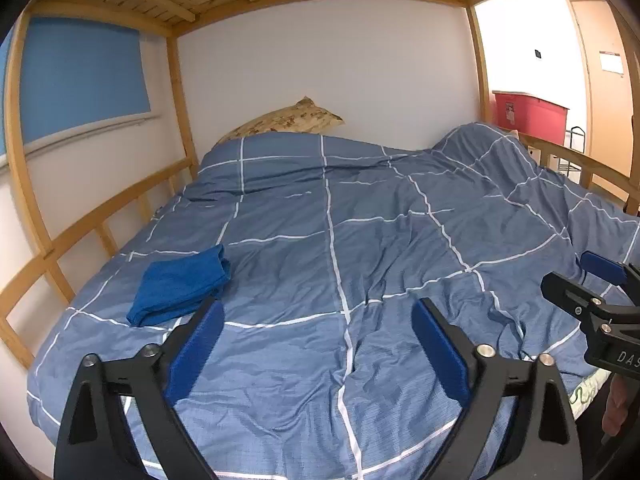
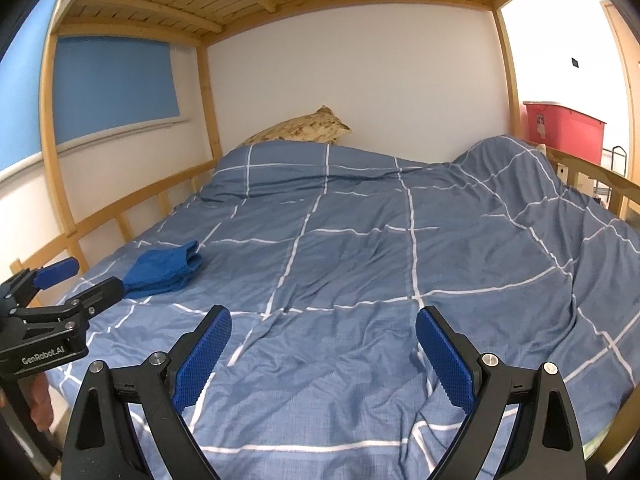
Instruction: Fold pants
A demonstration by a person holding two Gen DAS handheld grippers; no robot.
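The pants point(image 1: 180, 285) lie as a small folded bundle of bright blue cloth on the left side of the bed, also seen as the pants point(image 2: 162, 270) in the right wrist view. My left gripper point(image 1: 318, 320) hovers open over the duvet, just right of and nearer than the bundle, with nothing between its blue pads. My right gripper point(image 2: 324, 330) is open too and empty, above the middle of the bed's near end. Each gripper shows at the edge of the other's view: right gripper point(image 1: 592, 276), left gripper point(image 2: 80, 278).
A blue duvet point(image 1: 360, 240) with a white grid covers the bed and bulges at the back right. A patterned pillow point(image 1: 286, 120) lies by the white wall. Wooden rails point(image 1: 80, 232) line the left side, slats overhead. A red bin point(image 1: 528, 114) stands beyond the right rail.
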